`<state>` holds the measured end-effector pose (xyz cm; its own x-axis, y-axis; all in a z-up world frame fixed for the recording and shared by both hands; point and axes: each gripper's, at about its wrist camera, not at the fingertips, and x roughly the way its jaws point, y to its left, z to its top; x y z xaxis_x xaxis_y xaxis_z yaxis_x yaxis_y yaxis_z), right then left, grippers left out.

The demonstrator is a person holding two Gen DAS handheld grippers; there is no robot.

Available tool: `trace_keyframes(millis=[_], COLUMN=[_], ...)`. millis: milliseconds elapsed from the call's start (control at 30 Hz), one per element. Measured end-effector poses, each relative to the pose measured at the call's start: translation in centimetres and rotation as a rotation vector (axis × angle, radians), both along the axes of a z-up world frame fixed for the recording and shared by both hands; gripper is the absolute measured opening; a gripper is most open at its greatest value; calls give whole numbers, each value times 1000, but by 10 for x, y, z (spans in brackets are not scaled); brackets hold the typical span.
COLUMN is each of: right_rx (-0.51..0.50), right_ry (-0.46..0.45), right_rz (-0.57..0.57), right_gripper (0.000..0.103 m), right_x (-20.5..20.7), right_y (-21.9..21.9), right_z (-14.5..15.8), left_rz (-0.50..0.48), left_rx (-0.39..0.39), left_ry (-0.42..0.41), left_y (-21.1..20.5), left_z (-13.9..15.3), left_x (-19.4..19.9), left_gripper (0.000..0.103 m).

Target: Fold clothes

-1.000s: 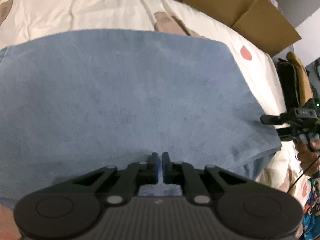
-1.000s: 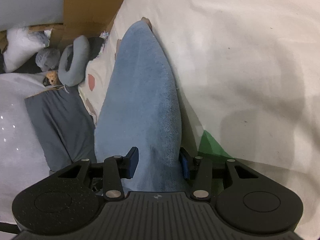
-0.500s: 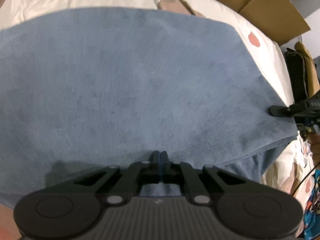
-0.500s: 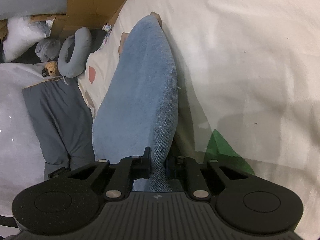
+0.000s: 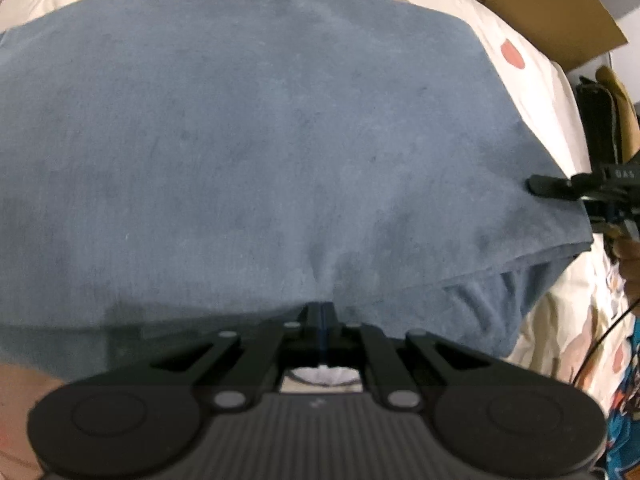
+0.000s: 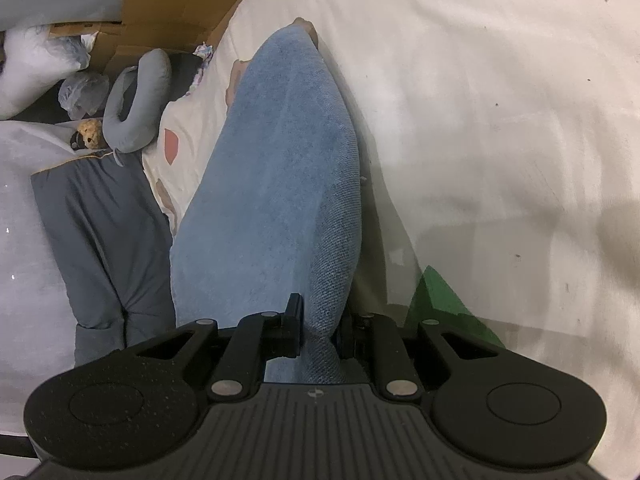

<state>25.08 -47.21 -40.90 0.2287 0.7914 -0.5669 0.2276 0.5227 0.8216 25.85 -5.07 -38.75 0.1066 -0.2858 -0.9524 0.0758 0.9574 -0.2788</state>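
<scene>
Left gripper (image 5: 321,312): jaws together, pinching the near edge of the soft blue terry-cloth garment (image 5: 256,152), which spreads ahead over the cream patterned bedsheet (image 5: 532,80). Right gripper (image 6: 318,320): jaws clamped on a raised fold of the same garment (image 6: 280,184), which hides the right fingertip. The garment's lower layer is blurred. Brown cardboard (image 5: 552,12) lies beyond.

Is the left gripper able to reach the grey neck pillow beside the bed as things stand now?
Probably not. The left gripper is shut on the blue garment, and the neck pillow lies off the bed's far edge, seen only from the right wrist.
</scene>
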Motion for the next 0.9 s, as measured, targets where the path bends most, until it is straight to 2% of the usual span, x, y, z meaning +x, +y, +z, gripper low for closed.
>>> trace_keyframes(millis=[133,233,367,500,900], right_rx=[-8,-10,-5,-7,10], right_ry=[4,0,13,9,-18], right_rz=[-6,-6,-38,-41,-67], right_gripper=[17,18,24,24,24], right_x=[2,3,5,9,10], right_y=[1,1,-1,0,-4], right_z=[-1,-1,-7,-11,-10], left_rz=[4,-34,-17,-2,75], left_rx=[-12,-2,25,46,70], left_ry=[29,-1,-35,-51,-93], left_y=[5,6,12,8,16], left_z=[6,26,37,33,20], left_x=[0,10,35,59,110], left_gripper=[0,1,2,9,8])
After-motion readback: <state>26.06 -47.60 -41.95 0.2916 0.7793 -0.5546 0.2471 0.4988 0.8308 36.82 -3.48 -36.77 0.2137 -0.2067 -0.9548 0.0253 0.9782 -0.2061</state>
